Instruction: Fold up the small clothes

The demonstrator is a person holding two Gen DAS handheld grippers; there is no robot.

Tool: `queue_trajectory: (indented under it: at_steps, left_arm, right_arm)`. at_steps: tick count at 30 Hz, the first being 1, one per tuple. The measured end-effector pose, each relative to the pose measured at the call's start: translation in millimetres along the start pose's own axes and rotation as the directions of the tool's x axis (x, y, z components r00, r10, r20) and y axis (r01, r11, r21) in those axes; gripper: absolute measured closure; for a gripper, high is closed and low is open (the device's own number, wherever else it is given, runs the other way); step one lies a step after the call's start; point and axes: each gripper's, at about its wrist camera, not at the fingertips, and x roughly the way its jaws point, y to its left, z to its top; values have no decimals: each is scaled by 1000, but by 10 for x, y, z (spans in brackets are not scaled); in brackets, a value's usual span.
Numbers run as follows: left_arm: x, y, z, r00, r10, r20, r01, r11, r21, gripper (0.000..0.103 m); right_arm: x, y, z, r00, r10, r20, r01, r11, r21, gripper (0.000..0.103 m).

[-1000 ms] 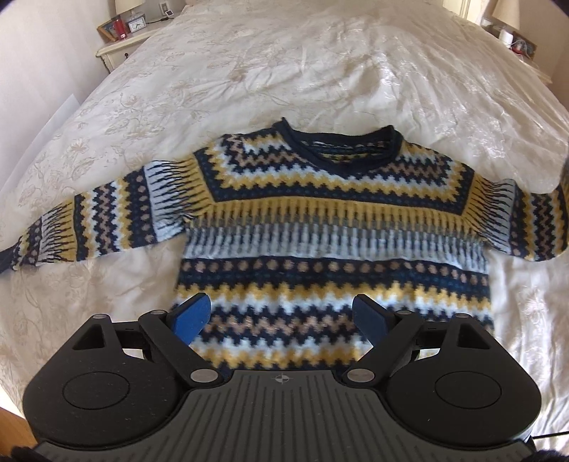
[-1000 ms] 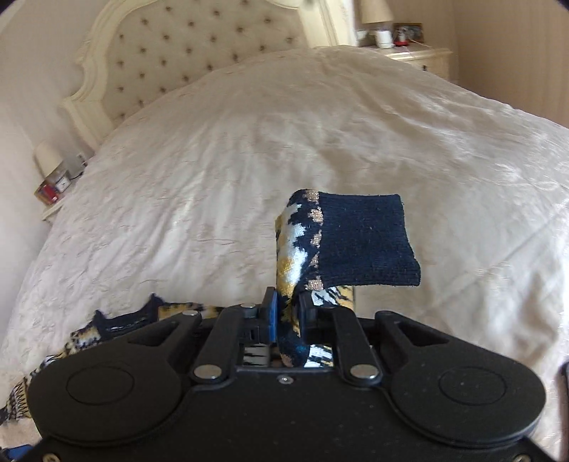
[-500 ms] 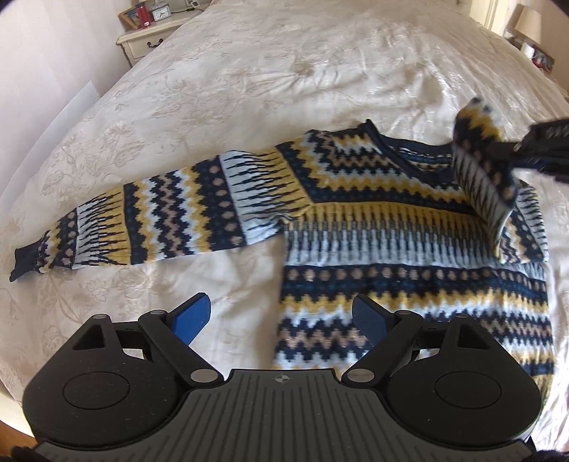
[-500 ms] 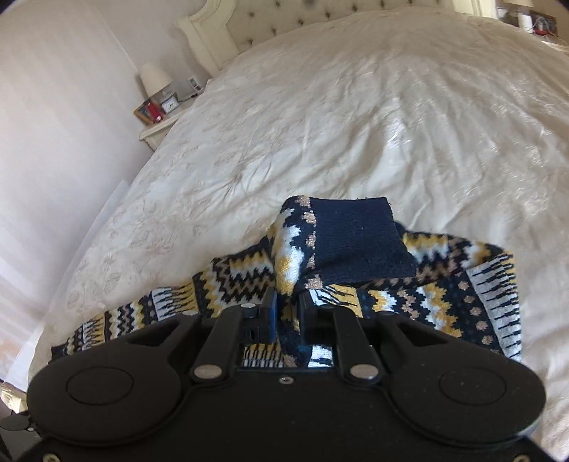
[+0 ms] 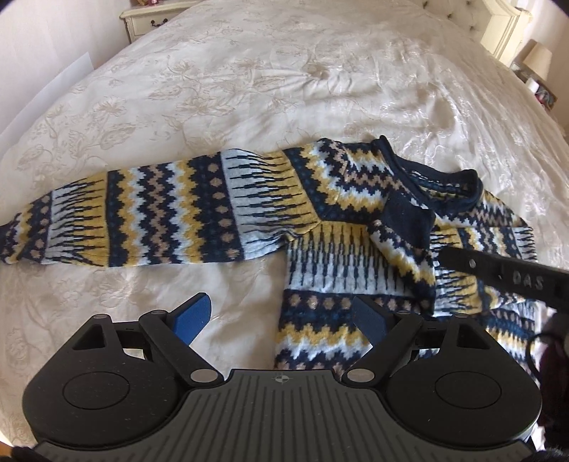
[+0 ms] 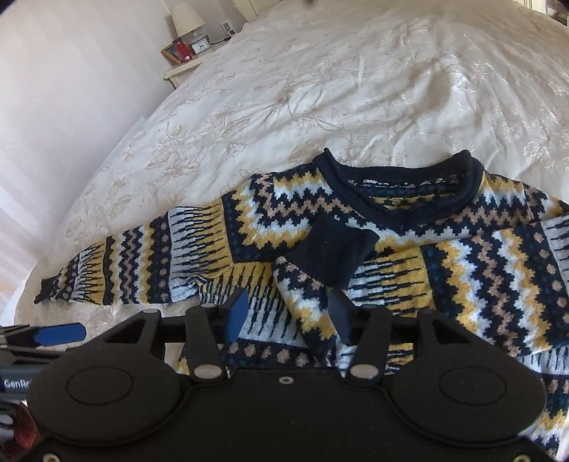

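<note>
A navy, yellow and white patterned sweater lies face up on the cream bedspread. Its left sleeve stretches out flat to the left. The other sleeve is folded across the chest, its navy cuff resting below the collar. My right gripper hovers over that folded sleeve with its jaws opening. The sleeve lies loose between them, and neither pad presses on it. My left gripper stands wide open and empty above the sweater's left side edge.
A nightstand stands at the far left of the bed, with a lamp, a clock and a frame on it. The headboard is at the far right. A pale wall runs along the bed's left side.
My right gripper carried the sleeve over the chest, lowered it and opened its jaws. My left gripper moved left, towards the outstretched sleeve, and stayed open.
</note>
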Motion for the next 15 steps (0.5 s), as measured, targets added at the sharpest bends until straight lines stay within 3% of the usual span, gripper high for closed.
queue_trajectory:
  at_steps: [8, 15]
  left_arm:
    - [206, -319, 130, 1000, -19, -24, 20, 999, 49, 17]
    - [190, -160, 160, 999, 28, -40, -28, 1000, 5, 17]
  right_arm:
    - [100, -416, 9, 998, -38, -58, 41, 998, 55, 41]
    - [581, -412, 77, 991, 10, -134, -5, 999, 38, 39]
